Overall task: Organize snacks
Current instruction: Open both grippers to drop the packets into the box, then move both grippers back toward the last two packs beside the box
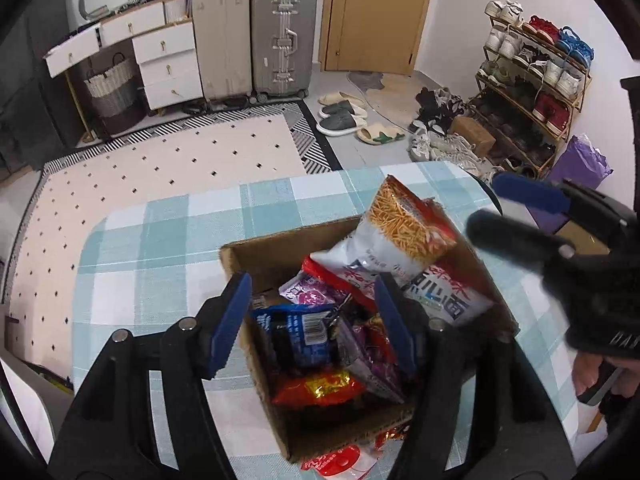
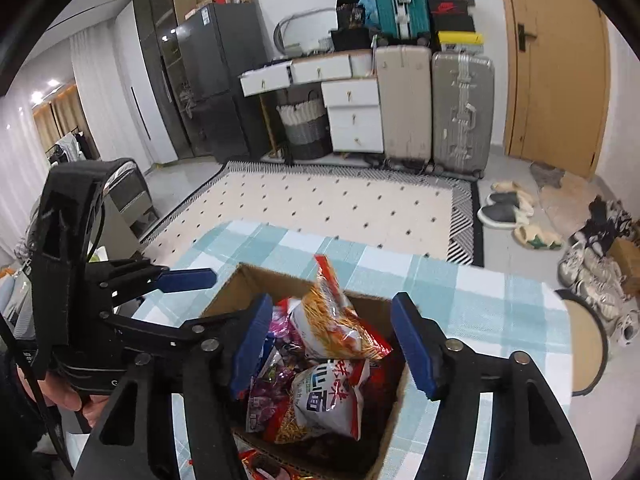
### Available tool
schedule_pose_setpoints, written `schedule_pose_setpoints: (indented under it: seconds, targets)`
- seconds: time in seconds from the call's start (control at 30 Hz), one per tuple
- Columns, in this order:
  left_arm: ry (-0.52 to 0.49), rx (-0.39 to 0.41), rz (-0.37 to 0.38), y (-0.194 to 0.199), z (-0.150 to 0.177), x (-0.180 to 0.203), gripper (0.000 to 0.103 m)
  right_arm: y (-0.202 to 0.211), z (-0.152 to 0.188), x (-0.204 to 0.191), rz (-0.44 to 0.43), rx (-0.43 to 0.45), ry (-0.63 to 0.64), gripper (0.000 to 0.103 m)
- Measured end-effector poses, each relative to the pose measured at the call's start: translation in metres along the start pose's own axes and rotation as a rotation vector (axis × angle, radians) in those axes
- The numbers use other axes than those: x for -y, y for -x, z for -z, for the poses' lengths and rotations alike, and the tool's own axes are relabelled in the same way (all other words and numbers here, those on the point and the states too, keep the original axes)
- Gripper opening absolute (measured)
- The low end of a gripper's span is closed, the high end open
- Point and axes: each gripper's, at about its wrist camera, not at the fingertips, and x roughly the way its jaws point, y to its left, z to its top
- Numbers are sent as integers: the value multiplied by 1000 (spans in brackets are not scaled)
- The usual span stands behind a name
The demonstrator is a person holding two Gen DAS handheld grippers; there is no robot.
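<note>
Judging from their crinkled foil and puffed shapes, the snack packets are light, soft and slippery, likely to crush if squeezed hard, so a sealed top edge or a corner looks the safest place to take hold. They sit piled in an open cardboard box (image 1: 256, 264) at the lower centre of both frames, on a bench (image 1: 160, 232) covered with a teal-and-white checked cloth. A tall noodle-snack bag (image 1: 404, 220) leans out over the box's far right rim in the left wrist view, with a white bag (image 2: 332, 396) printed in blue and red just below it, purple packets (image 1: 308, 292), a dark blue packet (image 1: 300, 332) and a red packet (image 1: 320, 388) nearer the camera. Left gripper (image 1: 312, 320) hangs over the near part of the box, its blue fingers (image 1: 228, 324) parted about halfway and released, one outside the box's left wall and one over the packets, pressing on nothing. Right gripper (image 2: 340, 344) hovers above the pile, its fingers (image 2: 252, 344) likewise half spread and empty, the noodle-snack bag showing between them but not pinched.
</note>
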Motion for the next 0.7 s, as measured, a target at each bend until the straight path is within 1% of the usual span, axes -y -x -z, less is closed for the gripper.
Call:
schedule_pose_setpoints:
  seconds: [0.13,0.2,0.23,0.27,0.37,0.4,0.47,0.53,0.63,0.7]
  targets:
    - [-7,60,-42,34,9,2,69,33,1,-4,-7,57,-4,65]
    - [-2,91,-57,55,16,5,76,53,3,-8,-26,88,-7,66]
    - [5,110,-63,65,19,5,78,63,5,-11,-30,101,-7,69]
    - [12,131,-70,75,24,6,79,72,7,-14,-34,117,-6,71]
    - [13,182,-83,105,36,10,79,102,18,-26,-49,165,-9,74]
    - [8,201,-92,115,41,12,80,112,23,-30,-54,184,-12,75]
    - [6,230,-109,133,50,17,81,134,34,-38,-71,221,-20,82]
    - [3,265,-113,152,61,21,83,151,45,-44,-86,261,-29,87]
    - [-3,307,-119,176,78,27,88,173,63,-55,-105,300,-35,91]
    - [-5,326,-121,191,89,32,94,185,79,-62,-104,325,-41,94]
